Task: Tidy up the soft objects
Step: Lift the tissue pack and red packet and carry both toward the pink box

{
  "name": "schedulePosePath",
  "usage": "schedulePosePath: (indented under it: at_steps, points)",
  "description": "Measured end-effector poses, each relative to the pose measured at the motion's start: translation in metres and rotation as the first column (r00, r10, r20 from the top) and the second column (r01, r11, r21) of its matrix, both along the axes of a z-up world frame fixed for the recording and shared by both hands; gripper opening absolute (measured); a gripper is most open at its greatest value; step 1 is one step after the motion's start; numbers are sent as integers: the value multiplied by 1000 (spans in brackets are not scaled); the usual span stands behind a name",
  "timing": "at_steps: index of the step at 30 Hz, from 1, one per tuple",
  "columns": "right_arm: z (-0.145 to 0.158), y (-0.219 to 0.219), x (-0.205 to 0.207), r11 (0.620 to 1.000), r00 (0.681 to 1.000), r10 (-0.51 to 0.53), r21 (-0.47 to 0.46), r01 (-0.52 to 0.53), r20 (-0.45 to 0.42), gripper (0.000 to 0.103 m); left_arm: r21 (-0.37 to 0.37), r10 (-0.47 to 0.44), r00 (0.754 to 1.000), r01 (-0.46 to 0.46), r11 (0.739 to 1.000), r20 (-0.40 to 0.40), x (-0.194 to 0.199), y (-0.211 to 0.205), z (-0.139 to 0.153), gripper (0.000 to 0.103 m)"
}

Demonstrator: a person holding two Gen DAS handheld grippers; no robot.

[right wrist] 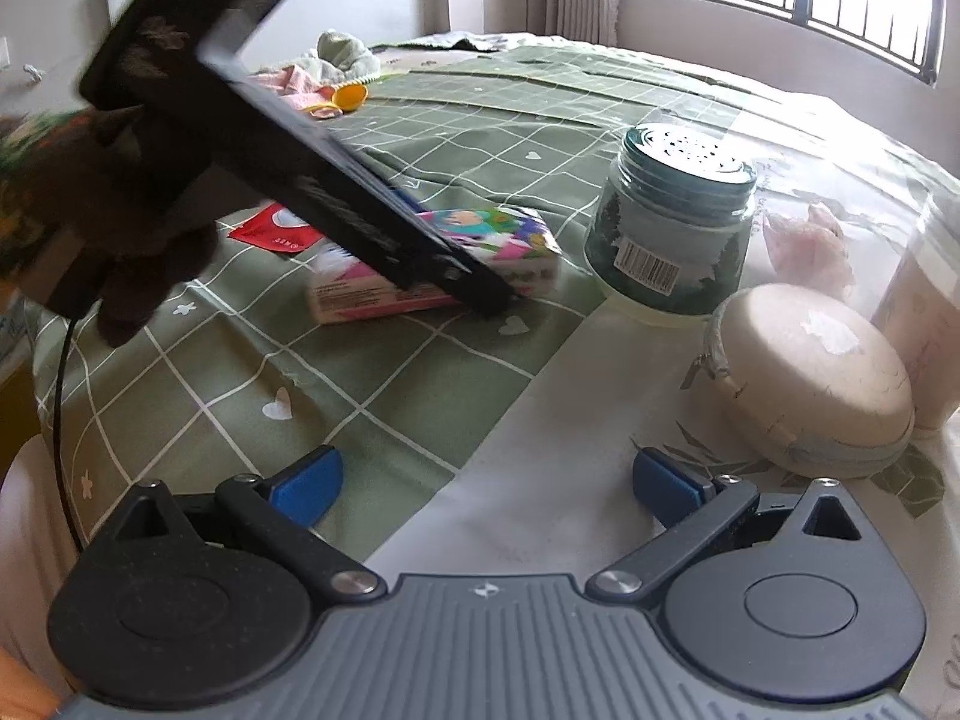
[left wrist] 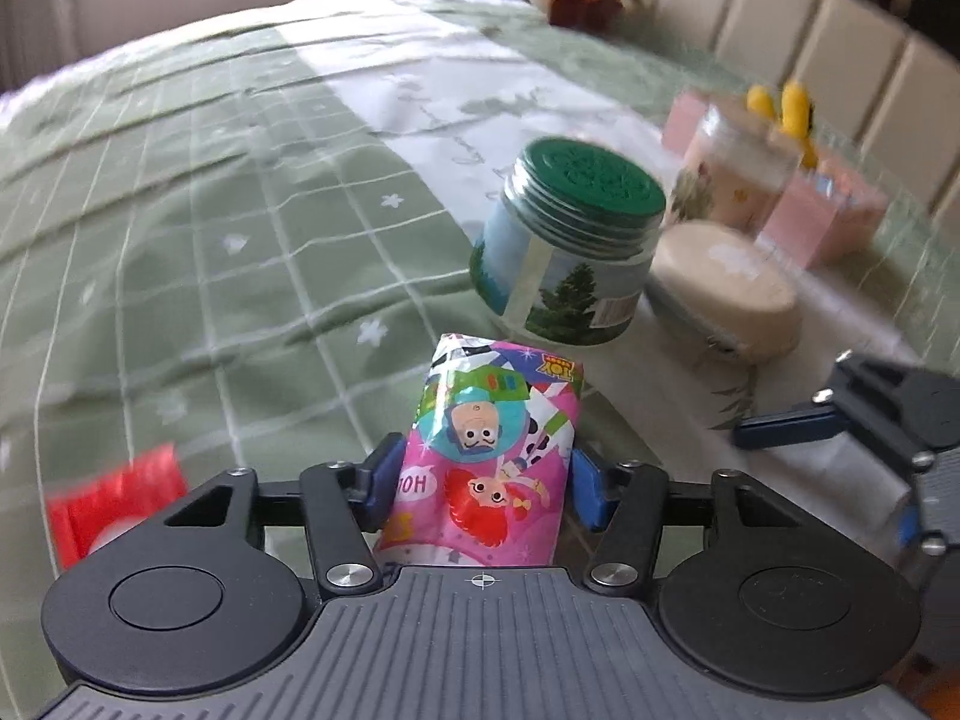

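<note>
My left gripper [left wrist: 480,477] is shut on a pink cartoon-printed tissue pack [left wrist: 489,450], its blue pads pressing both sides. In the right wrist view the left gripper [right wrist: 480,288] reaches down onto the same pack [right wrist: 510,240], which rests on the green checked bedspread [right wrist: 390,372]. My right gripper [right wrist: 486,480] is open and empty, low over the bed near the front. It also shows at the right edge of the left wrist view [left wrist: 786,426].
A glass jar with a green lid [left wrist: 570,240] stands just beyond the pack, a round beige zip case [left wrist: 726,288] beside it. Pink boxes and a clear cup [left wrist: 780,180] lie farther right. A red packet [left wrist: 114,504] lies left. Plush toys and clothes [right wrist: 336,60] sit at the far end.
</note>
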State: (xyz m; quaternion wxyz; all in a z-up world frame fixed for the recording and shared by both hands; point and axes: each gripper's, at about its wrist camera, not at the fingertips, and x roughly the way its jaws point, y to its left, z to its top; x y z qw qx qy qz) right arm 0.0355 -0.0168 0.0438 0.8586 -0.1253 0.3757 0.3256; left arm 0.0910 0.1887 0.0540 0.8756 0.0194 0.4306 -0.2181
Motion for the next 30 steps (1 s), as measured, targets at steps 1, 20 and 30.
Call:
schedulePosePath:
  at_steps: [1,20,30]
  points:
    - [6,4,1,1000,1000,-15,-4,16,7,95,-27,36,999,-36,999,1,-7,10,3,60]
    - [27,199,86,985,942,-135,60,161,-308,95,-304,732,677,-684,664,75,-143,207,32,60]
    - [16,228,76,991,971,-122,-75,108,-207,62,-347,762,648,-713,609,7,-153,217,12,60]
